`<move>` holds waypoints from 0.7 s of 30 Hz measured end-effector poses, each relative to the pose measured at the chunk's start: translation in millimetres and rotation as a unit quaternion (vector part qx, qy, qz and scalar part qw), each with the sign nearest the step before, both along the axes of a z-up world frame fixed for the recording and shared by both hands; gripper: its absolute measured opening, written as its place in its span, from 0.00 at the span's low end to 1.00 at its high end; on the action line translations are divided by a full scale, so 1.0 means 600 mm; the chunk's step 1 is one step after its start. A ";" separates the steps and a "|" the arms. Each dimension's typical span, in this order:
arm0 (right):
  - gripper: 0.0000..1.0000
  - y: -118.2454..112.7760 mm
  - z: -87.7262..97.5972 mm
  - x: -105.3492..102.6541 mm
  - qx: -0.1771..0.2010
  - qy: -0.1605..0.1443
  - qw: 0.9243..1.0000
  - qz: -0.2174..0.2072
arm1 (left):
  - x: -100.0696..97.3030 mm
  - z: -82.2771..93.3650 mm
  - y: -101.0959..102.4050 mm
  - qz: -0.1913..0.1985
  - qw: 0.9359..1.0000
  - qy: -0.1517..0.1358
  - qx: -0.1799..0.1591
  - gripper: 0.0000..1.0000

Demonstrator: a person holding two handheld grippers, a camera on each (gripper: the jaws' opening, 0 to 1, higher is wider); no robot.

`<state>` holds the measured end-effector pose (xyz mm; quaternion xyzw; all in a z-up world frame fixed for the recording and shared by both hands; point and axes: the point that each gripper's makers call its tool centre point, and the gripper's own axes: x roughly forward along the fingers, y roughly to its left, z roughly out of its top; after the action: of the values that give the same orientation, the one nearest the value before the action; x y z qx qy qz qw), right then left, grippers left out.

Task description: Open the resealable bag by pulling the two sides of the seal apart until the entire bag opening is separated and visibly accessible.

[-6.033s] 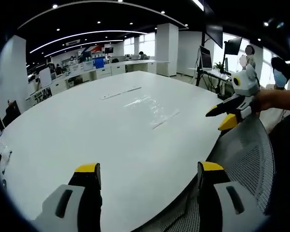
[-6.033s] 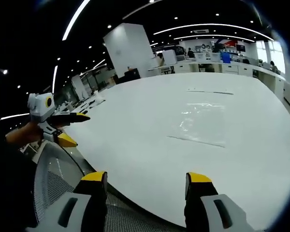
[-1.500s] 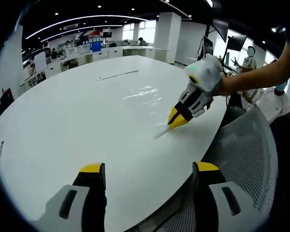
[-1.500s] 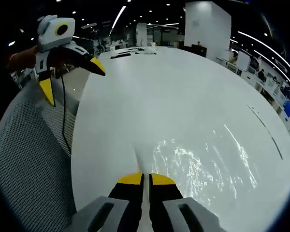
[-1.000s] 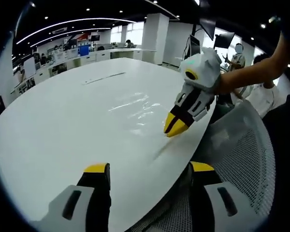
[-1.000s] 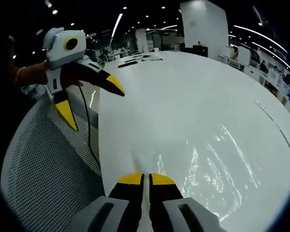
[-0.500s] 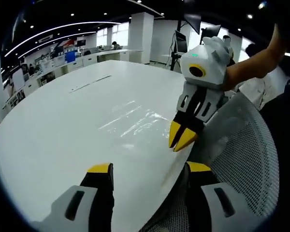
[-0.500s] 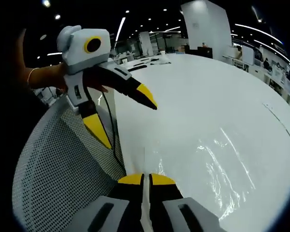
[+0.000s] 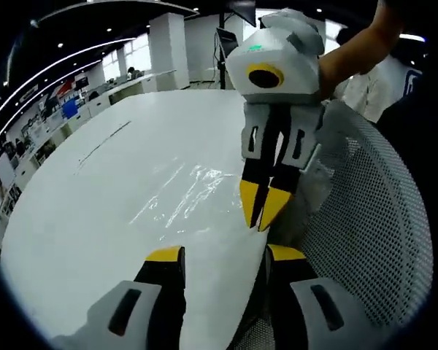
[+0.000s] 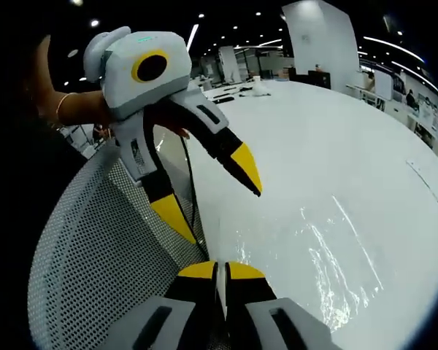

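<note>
The clear resealable bag [image 9: 184, 195] lies flat and glinting on the white table [image 9: 80, 219], close to its near edge. My right gripper [image 9: 260, 210] reaches in from the upper right, shut on the bag's near edge. My left gripper [image 9: 225, 255] stands open just in front of it, with nothing between its jaws. In the right gripper view, my right gripper [image 10: 219, 271] is shut with a thin strip of the bag [image 10: 336, 248] pinched between its tips. The left gripper [image 10: 215, 195] hangs open just above and left of them, held by a hand.
A grey mesh chair back [image 9: 365, 219] stands against the table edge, below both grippers [image 10: 95, 277]. A thin dark strip [image 9: 102, 142] lies farther out on the table. A person in white [image 9: 365, 80] stands behind, with desks and monitors beyond.
The right gripper, shut on the bag's edge, has drawn the bag toward the table's near edge. The open left gripper has come close to the right gripper's tips.
</note>
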<state>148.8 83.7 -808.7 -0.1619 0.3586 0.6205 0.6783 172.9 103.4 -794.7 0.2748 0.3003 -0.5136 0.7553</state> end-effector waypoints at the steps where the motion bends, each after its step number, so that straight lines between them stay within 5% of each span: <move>1: 0.00 0.000 0.000 0.000 0.000 0.000 1.000 0.000 | -0.003 -0.002 -0.003 -0.022 1.000 -0.014 0.016 0.41; 6: 0.00 0.000 0.000 -0.004 -0.002 0.001 1.000 0.003 | -0.013 -0.009 -0.015 -0.071 0.996 -0.037 0.049 0.32; 13: 0.00 0.003 0.000 -0.009 -0.002 0.001 1.000 0.009 | -0.025 -0.001 -0.039 -0.111 0.991 -0.055 0.048 0.21; 17: 0.00 0.003 0.000 -0.009 -0.003 -0.002 1.000 0.011 | -0.032 -0.012 -0.035 -0.159 0.979 -0.080 0.095 0.18; 21: 0.00 0.004 -0.002 -0.011 -0.006 -0.005 1.000 0.016 | -0.042 -0.016 -0.040 -0.182 0.973 -0.094 0.106 0.11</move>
<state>142.3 85.8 -810.1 -0.1745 0.3564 0.6281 0.6694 147.7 79.6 -804.4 0.4502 0.2256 -0.5800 0.6403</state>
